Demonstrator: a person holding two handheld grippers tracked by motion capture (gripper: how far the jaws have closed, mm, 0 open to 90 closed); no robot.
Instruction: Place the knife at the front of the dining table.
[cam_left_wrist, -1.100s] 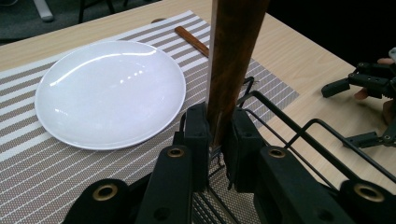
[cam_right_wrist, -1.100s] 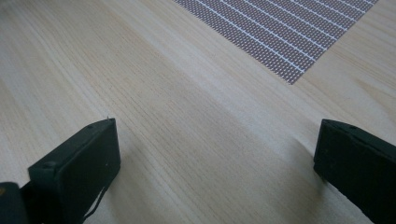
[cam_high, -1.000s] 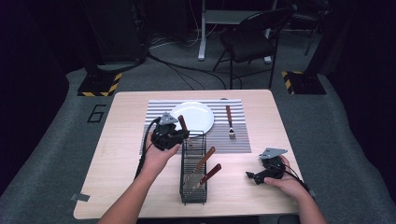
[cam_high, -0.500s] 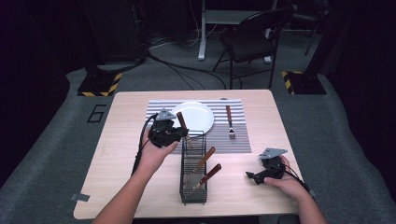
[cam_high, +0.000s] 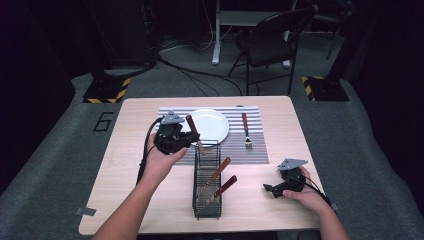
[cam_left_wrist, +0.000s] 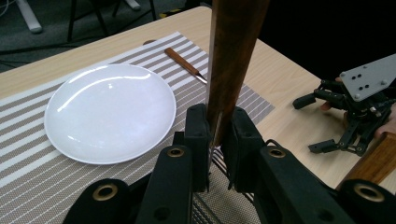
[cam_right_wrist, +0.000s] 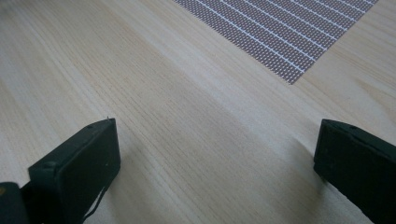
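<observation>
On the floor "6" (cam_high: 103, 121) reads; left gripper (cam_high: 187, 138) clamps a knife (cam_high: 195, 134), right gripper (cam_high: 270, 189) gapes.

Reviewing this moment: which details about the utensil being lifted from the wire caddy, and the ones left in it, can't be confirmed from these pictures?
- Held utensil: its working end is hidden by the left gripper in the left gripper view, and too small against the wire caddy in the high view.
- Its handle top is cut off by the upper edge of the left gripper view.
- Two utensils in the caddy: heads hidden behind the wires.
</observation>
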